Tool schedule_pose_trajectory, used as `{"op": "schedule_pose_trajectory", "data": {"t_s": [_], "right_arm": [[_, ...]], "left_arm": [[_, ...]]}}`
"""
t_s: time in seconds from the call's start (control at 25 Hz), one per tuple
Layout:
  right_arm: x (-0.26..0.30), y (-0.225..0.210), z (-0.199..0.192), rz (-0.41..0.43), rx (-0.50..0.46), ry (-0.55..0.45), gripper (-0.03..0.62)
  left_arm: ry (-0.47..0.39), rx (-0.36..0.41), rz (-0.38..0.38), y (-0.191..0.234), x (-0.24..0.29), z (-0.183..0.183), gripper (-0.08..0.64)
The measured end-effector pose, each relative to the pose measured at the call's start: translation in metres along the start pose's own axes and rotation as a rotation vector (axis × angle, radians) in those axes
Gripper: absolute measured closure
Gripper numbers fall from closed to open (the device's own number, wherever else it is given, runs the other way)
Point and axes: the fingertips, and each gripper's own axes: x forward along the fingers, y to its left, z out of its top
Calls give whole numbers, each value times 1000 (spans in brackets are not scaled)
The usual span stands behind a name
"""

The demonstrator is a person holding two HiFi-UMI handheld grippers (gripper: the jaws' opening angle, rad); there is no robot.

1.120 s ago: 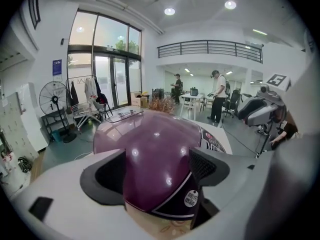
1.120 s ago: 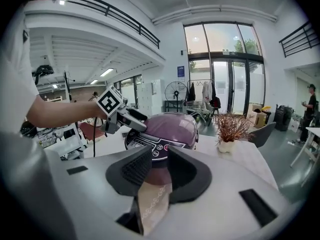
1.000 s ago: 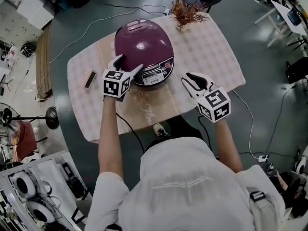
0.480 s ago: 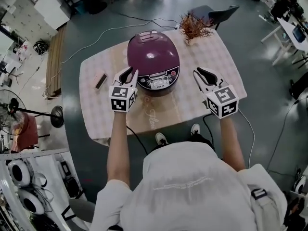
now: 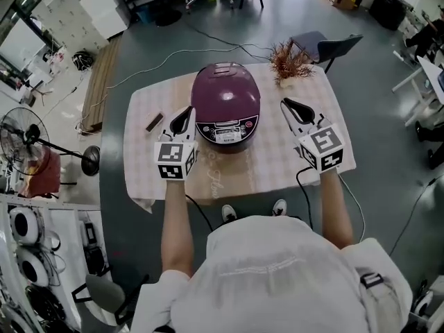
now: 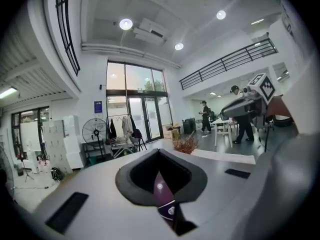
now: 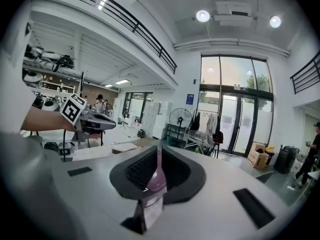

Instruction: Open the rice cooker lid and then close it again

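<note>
A purple rice cooker (image 5: 226, 103) stands on the table with its lid down and its control panel facing me. My left gripper (image 5: 182, 120) hangs just left of the cooker, apart from it, its jaws shut and empty. My right gripper (image 5: 294, 109) hovers to the cooker's right, well apart; its jaws have just been closing and stand shut with nothing between them. In the left gripper view the left gripper (image 6: 159, 184) points level into the room, and a sliver of purple shows in its slit. The right gripper view shows the right gripper (image 7: 158, 176) the same way.
The checked tablecloth (image 5: 277, 165) covers the table. A dried plant (image 5: 291, 62) sits at the far right corner and a small dark bar (image 5: 154, 122) lies at the left. A chair (image 5: 326, 46) stands behind the table, a floor fan (image 5: 28, 134) to the left, with cables across the floor.
Both grippers have lifted and drawn back from the cooker. The left jaws, open at the cooker's front a second ago, have shut. The right jaws have narrowed too.
</note>
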Motion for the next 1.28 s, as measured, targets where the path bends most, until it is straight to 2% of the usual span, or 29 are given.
{"op": "schedule_pose_trajectory", "data": {"t_s": [0.48,0.76,1.04,1.28], "right_arm": [[-12,-40,50,34,-108,-119,545],[-8,-47,73,51,-145,-167,545],[-7,-43,78,65,-152,-187,545],[-9,-40,81,63,-165,-194,545]], "left_arm": [[-71,70,40,-32,-14,70,545],[-109,101,95,-26,-30,99,545],[-131,122,132,-22,-48,114,545],[-135,131,122,-25,-49,119,545]]}}
